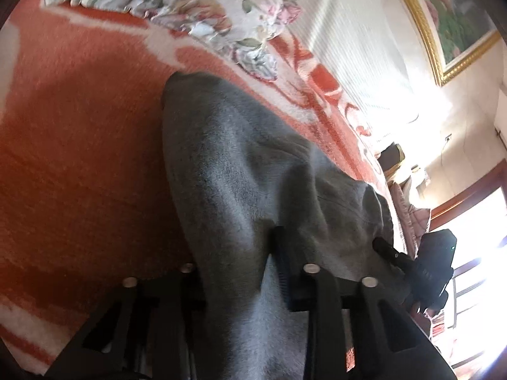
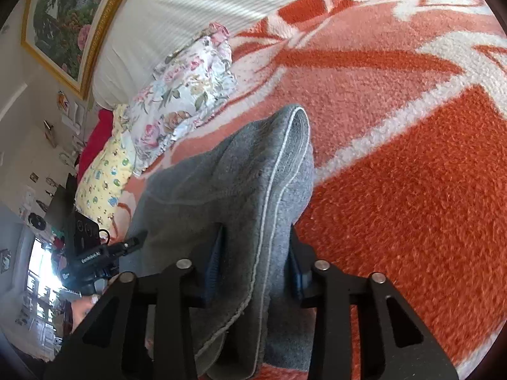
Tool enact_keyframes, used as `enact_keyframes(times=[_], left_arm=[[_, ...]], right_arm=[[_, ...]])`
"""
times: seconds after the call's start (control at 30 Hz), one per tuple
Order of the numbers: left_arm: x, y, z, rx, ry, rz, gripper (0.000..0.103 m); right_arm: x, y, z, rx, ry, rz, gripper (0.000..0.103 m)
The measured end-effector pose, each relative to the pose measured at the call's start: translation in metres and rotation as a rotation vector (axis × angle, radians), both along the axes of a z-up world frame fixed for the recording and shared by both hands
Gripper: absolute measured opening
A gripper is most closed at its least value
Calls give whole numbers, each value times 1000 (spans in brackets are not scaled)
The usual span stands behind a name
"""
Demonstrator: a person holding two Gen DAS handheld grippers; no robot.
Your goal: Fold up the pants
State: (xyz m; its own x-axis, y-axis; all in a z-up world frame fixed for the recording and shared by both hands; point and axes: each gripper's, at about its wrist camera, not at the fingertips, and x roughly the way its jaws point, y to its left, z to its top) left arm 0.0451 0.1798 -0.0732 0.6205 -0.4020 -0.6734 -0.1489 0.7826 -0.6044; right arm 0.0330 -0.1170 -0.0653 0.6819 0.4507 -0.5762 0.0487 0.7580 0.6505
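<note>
Pants [image 2: 228,174], grey, lie bunched on orange-and-white blanket [image 2: 412,190]. Left gripper [image 1: 240,253] and right gripper [image 2: 256,240], 2 in all, each clenched on pants fabric.

Left gripper [image 1: 236,250]: left finger hidden under grey pants [image 1: 240,158], pad contact unseen. Pants cut off at bottom edge in both views. Framed picture [image 1: 450,15] cropped by top right rim. Far window blown out.
</note>
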Motion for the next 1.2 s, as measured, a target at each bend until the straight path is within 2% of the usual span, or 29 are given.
enact_keyframes(times=[0.17,0.33,0.73,0.9,1.2], left_arm=[[-9,-1,17,4,-31,12,19],[-25,1,40,54,-71,25,17],[-46,49,79,99,-125,104,17],[-28,65,78,118,-112,106,17],[41,76,70,152,-107,77,17]], right_arm=[[-6,10,19,-17,-41,5,33],[-5,29,43,-45,-84,43,32],[23,76,75,-44,-157,122,32],[44,85,75,-45,-161,129,32],[92,73,62,-42,-143,88,32]])
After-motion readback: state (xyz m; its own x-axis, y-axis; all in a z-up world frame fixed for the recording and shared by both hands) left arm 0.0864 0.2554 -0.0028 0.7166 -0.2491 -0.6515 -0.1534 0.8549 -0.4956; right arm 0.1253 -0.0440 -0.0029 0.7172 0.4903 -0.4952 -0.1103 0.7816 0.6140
